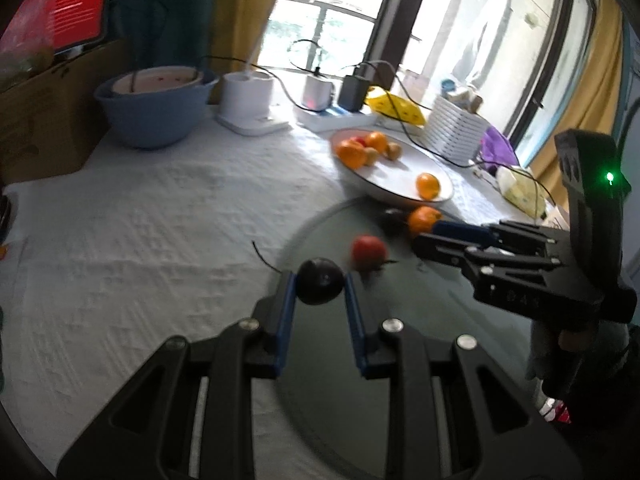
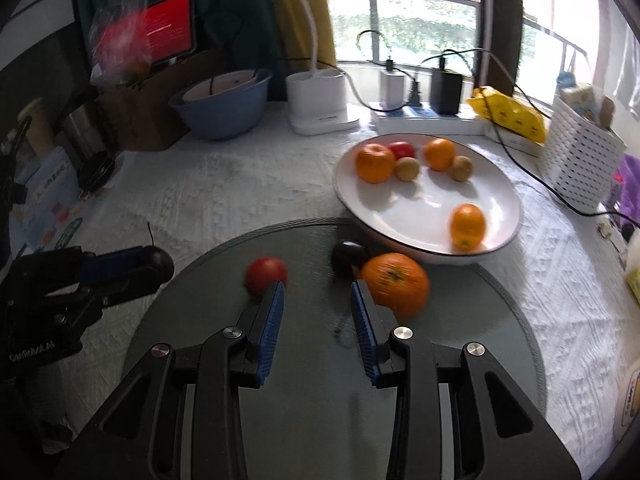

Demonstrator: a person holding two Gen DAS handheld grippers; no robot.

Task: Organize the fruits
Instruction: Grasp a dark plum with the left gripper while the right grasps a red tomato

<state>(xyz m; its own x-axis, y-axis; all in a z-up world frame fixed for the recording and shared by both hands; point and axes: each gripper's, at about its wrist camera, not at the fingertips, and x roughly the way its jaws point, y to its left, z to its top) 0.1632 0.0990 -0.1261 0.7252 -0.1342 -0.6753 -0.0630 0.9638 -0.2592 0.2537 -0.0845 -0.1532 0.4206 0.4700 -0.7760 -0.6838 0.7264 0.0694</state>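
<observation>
Left gripper (image 1: 320, 280), reaching forward low over the round grey glass mat (image 1: 420, 360), has its blue-padded fingers clamped on a dark round plum (image 1: 321, 286). Right gripper (image 2: 318, 294) hovers level above the same mat with jaws spread and nothing between them, flanked by a red tomato (image 2: 265, 274) and a large orange (image 2: 396, 282). A second dark fruit (image 2: 348, 255), blurred, sits beside the white ceramic fruit plate (image 2: 400, 216); its kind is unclear.
</observation>
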